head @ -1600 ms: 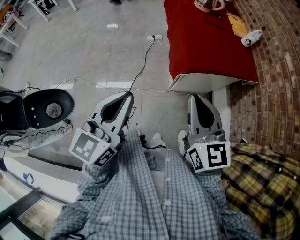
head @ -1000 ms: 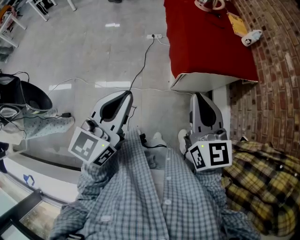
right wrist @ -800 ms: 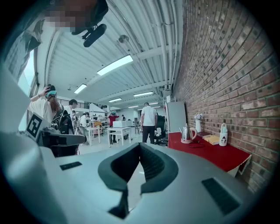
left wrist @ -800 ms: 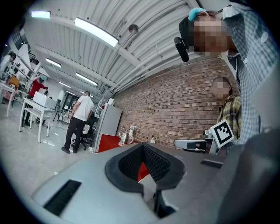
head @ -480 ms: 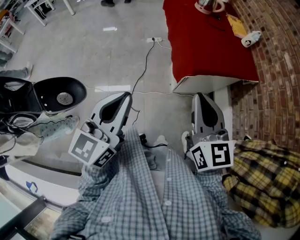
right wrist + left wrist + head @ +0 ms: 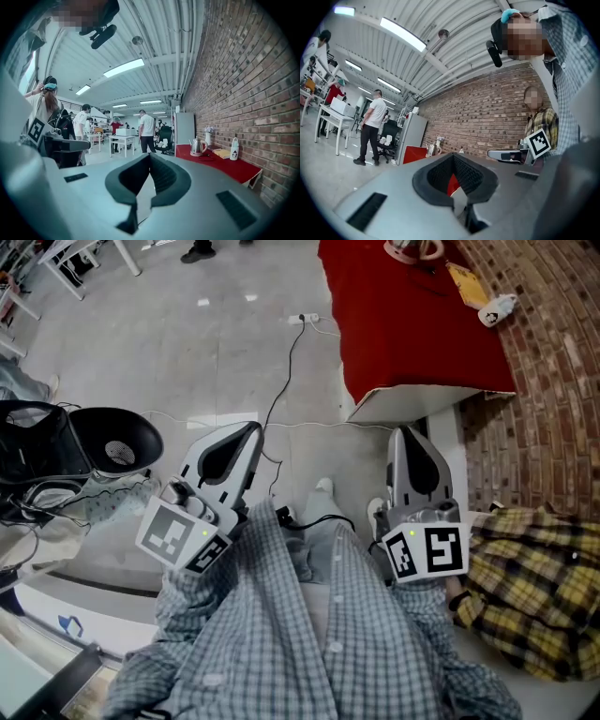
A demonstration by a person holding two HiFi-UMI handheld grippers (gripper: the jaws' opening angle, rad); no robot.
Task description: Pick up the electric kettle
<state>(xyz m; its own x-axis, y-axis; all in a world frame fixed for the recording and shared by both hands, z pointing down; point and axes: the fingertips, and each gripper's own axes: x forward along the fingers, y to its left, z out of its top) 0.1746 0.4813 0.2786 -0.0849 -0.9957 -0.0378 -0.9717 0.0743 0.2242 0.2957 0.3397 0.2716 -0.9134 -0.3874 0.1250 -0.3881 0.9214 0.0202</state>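
The electric kettle (image 6: 412, 249), steel with a pale handle, stands at the far end of a red-covered table (image 6: 412, 343). It also appears small and distant in the right gripper view (image 6: 197, 147) and in the left gripper view (image 6: 433, 149). My left gripper (image 6: 251, 427) and right gripper (image 6: 405, 432) are held side by side over the floor, short of the table's near edge and well away from the kettle. In each gripper view the jaws meet with nothing between them (image 6: 453, 157) (image 6: 149, 157).
A yellow box (image 6: 466, 282) and a white bottle (image 6: 494, 310) lie near the kettle. A brick wall (image 6: 553, 381) runs along the right. A cable with a power strip (image 6: 305, 318) crosses the floor. A black chair (image 6: 112, 442) stands left; a person in yellow plaid (image 6: 534, 587) is right.
The view has crept a little toward the red table, and my foot has stepped forward. The black chair at the left has shifted in view. Both grippers stay shut and side by side.
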